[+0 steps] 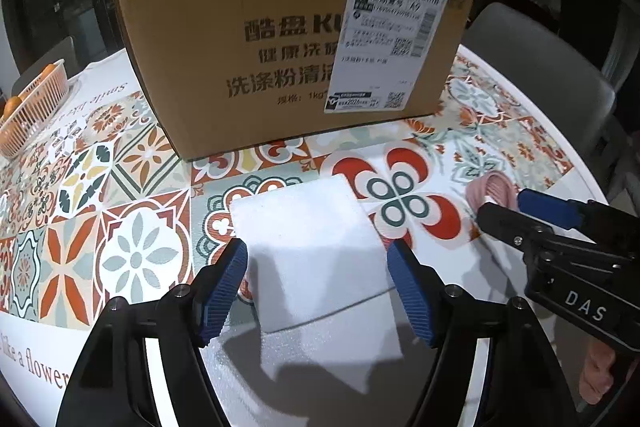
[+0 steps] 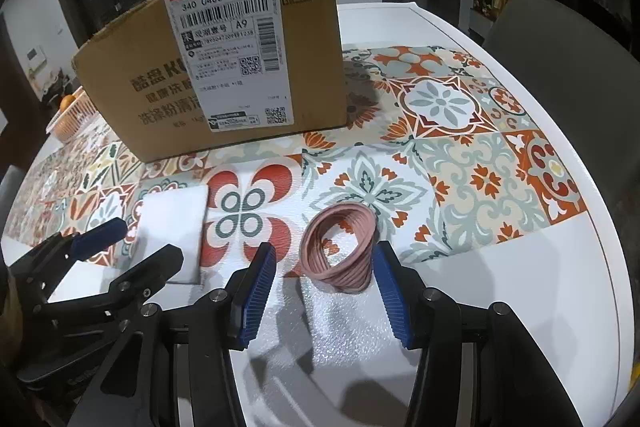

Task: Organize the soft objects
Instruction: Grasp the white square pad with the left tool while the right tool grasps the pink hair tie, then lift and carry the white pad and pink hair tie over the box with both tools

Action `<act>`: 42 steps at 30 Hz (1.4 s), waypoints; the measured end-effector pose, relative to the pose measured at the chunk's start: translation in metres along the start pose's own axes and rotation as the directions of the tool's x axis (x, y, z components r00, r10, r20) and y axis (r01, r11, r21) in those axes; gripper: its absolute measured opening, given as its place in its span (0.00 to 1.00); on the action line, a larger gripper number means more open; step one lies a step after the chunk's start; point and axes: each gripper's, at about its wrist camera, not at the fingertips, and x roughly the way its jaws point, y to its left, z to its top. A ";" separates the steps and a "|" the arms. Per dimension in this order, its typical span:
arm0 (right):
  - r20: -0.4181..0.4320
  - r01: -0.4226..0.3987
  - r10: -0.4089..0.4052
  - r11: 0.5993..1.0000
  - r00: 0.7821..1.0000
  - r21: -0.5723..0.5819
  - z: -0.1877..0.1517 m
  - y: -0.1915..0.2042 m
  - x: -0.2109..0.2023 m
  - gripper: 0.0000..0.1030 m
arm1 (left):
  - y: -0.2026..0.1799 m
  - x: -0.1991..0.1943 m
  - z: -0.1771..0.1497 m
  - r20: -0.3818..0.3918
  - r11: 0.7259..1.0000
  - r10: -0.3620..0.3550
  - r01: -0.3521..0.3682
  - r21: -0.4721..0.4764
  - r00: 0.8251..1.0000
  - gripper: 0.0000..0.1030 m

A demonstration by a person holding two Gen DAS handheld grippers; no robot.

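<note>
A white foam block (image 1: 316, 255) lies on the patterned tablecloth. My left gripper (image 1: 318, 251) is open, its blue pads either side of the block's near part, not pressing it. The block also shows in the right wrist view (image 2: 172, 223), with the left gripper (image 2: 132, 243) around it. A pink ribbed soft ring (image 2: 340, 247) sits tilted on the table. My right gripper (image 2: 324, 255) is open with the ring between its pads. In the left wrist view the ring (image 1: 492, 189) sits at the right gripper (image 1: 504, 203) tips.
A tall open cardboard box (image 1: 280, 47) with a shipping label stands behind both objects, also in the right wrist view (image 2: 224, 67). An orange basket of oranges (image 1: 32, 111) sits far left. A grey chair (image 2: 560, 43) stands past the table's right edge (image 2: 600, 227).
</note>
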 end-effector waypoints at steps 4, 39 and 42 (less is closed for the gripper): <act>-0.002 0.008 -0.008 1.000 1.000 -0.004 -0.001 -0.001 0.005 0.51 | 0.001 0.009 -0.001 -0.021 1.000 0.008 -0.008 0.002 1.000 0.70; 0.058 -0.034 0.036 0.999 0.998 -0.032 0.002 0.013 -0.032 0.11 | 0.001 -0.045 -0.001 0.092 0.999 -0.017 0.022 -0.049 0.996 0.08; 0.076 -0.045 0.048 0.998 0.996 -0.036 0.002 0.017 -0.043 0.11 | 0.001 -0.056 0.000 0.111 0.998 -0.019 0.025 -0.050 0.994 0.08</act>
